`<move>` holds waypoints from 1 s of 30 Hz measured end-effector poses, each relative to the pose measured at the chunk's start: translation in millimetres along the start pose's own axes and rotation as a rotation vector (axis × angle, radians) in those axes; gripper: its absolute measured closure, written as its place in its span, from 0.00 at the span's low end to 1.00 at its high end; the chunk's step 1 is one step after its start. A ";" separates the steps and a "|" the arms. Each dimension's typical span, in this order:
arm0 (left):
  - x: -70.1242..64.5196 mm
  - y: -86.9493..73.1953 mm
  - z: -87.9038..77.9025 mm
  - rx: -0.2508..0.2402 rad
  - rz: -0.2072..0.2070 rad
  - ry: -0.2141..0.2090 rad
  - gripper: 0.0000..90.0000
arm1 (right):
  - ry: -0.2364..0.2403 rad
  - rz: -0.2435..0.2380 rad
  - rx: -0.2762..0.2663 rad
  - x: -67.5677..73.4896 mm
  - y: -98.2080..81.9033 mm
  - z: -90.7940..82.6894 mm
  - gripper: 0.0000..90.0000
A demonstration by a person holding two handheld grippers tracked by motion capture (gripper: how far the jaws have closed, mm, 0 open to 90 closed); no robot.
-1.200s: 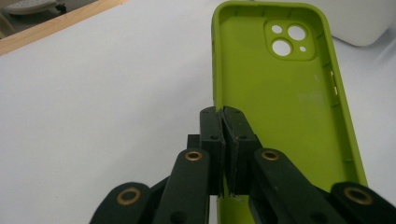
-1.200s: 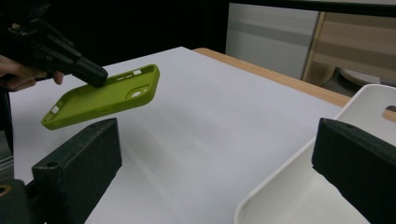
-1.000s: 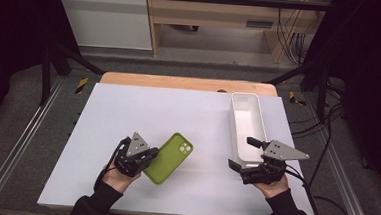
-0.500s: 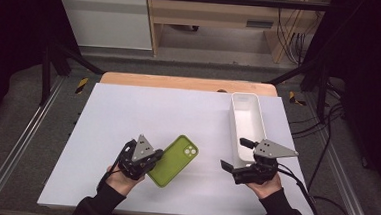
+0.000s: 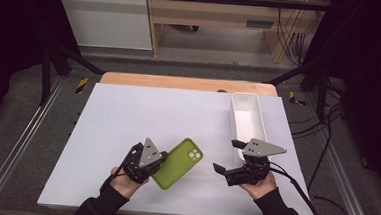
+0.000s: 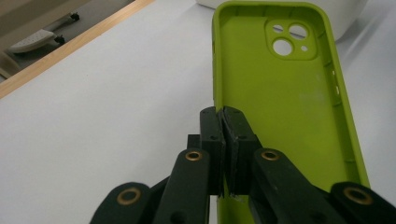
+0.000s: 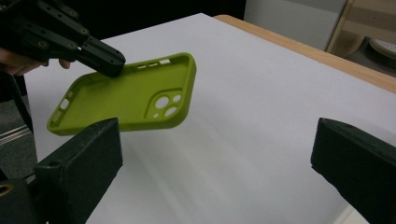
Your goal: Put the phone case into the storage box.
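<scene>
**Left gripper pinches the green phone case; right gripper stands wide beside it**

High view: the left gripper (image 5: 161,158) is held in the person's left hand (image 5: 124,182) at the near part of the white table (image 5: 128,113). Its jaws are closed on the long edge of a lime-green phone case (image 5: 180,163), which reaches out past the jaw tips, up and to the right, camera holes at the far end. Opposite it, the right gripper (image 5: 226,156) is held in the right hand (image 5: 260,187), its jaws spread and pointing left toward the case, with a gap of bare table between jaw tips and case. A white tray (image 5: 247,122) lies just behind the right gripper, close to its upper jaw.

Left gripper view: the two black jaws are pressed together on the case's (image 6: 280,93) side wall, one pad outside the wall and one inside the shell. The open, hollow side of the case faces the camera and the case runs straight ahead of the jaws, the camera cutouts at its far end.

Right gripper view: the jaws stand wide apart at the left and right of the frame, nothing between the pads. The case (image 7: 126,100) hangs tilted above the table, ahead of the left-hand jaw and off the line between the two. The left gripper (image 7: 105,60) grips its far long edge.
</scene>
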State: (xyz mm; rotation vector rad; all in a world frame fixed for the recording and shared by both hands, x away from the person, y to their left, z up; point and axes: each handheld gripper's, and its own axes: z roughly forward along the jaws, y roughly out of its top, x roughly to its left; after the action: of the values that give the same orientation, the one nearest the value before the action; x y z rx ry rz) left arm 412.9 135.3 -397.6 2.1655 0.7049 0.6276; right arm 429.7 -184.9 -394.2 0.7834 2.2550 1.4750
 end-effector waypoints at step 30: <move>-24.5 14.0 9.7 0.003 0.137 0.033 0.97 | 0.002 -0.027 0.131 6.2 27.3 28.7 0.06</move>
State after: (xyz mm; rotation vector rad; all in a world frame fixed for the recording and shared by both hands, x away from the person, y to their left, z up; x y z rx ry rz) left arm 405.2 106.5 -397.5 2.2241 0.5782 0.7353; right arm 447.7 -151.7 -380.8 0.7861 2.3739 1.3278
